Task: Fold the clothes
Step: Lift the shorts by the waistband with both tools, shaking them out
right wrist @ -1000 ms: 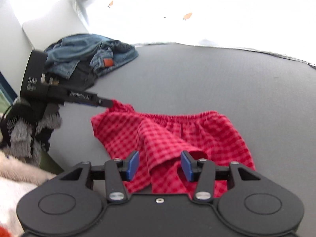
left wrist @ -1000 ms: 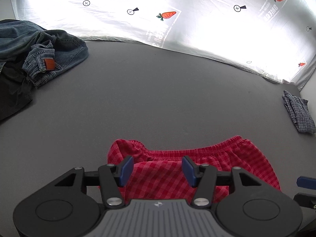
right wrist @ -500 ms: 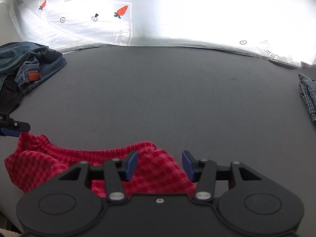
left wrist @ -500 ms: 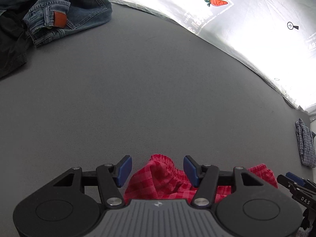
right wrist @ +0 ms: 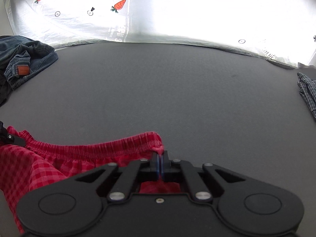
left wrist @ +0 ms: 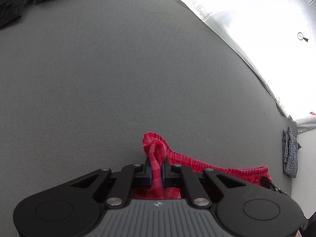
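Red checked shorts [right wrist: 39, 167] lie on the grey table [right wrist: 167, 90] near its front edge, elastic waistband facing away. My left gripper [left wrist: 156, 172] is shut on the waistband's left corner, and a bunched fold of the shorts [left wrist: 156, 148] pokes up between the blue pads. At the waistband's right corner my right gripper [right wrist: 159, 165] is shut on a thin pinch of cloth. The right gripper's tip [left wrist: 270, 184] shows at the far end of the waistband in the left wrist view. The left gripper's tip [right wrist: 13, 139] shows at the left edge of the right wrist view.
A heap of blue jeans [right wrist: 23, 63] over dark cloth lies at the table's far left. A folded grey checked garment [right wrist: 308, 94] sits at the right edge. A bright white sheet with carrot prints [right wrist: 158, 9] hangs behind the table.
Both grippers dropped to the waistband corners and went from open to shut on the cloth. The waistband now runs stretched between them.
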Motion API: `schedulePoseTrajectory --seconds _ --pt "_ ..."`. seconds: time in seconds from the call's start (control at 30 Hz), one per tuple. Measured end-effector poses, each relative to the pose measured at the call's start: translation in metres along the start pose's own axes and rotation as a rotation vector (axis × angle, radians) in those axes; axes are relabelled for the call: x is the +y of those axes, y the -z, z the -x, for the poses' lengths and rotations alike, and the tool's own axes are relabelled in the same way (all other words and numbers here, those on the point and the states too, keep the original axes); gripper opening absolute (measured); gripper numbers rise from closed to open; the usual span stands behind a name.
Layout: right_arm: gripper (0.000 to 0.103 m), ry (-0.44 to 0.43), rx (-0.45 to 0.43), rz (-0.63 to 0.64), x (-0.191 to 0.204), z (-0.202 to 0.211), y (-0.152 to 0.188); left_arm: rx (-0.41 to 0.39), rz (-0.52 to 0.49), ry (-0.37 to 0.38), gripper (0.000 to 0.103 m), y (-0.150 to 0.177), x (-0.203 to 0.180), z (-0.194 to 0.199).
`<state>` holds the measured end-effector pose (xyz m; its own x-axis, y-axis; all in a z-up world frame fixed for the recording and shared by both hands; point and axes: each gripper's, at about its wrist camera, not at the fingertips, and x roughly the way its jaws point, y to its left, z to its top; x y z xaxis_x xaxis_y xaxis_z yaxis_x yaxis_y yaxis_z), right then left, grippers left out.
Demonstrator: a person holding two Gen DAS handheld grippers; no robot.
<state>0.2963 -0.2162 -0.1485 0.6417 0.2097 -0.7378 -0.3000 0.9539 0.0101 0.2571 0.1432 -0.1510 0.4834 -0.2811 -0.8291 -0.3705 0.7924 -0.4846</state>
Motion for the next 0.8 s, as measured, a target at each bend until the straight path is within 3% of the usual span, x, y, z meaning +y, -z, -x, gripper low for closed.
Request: schedulePoseTrajectory --seconds 0.07,0.33,0.57,0.8 --pt "0.001 0.023 -0.072 0.004 -0.002 0.027 -0.005 -0.053 -0.033 0.03 0.006 0.001 -0.015 0.019" --pt "0.001 0.121 -0.424 -0.012 -0.014 0.148 -0.045 -0.401 -0.272 0.222 0.006 -0.004 -0.108 0.144" --pt "0.001 0.198 -0.73 -0.046 -0.023 0.248 -0.076 -0.663 -0.446 0.353 0.006 0.016 -0.171 0.242" --pt "0.001 0.244 -0.906 -0.046 -0.016 0.321 -0.071 -0.789 -0.539 0.409 0.006 0.046 -0.187 0.3"
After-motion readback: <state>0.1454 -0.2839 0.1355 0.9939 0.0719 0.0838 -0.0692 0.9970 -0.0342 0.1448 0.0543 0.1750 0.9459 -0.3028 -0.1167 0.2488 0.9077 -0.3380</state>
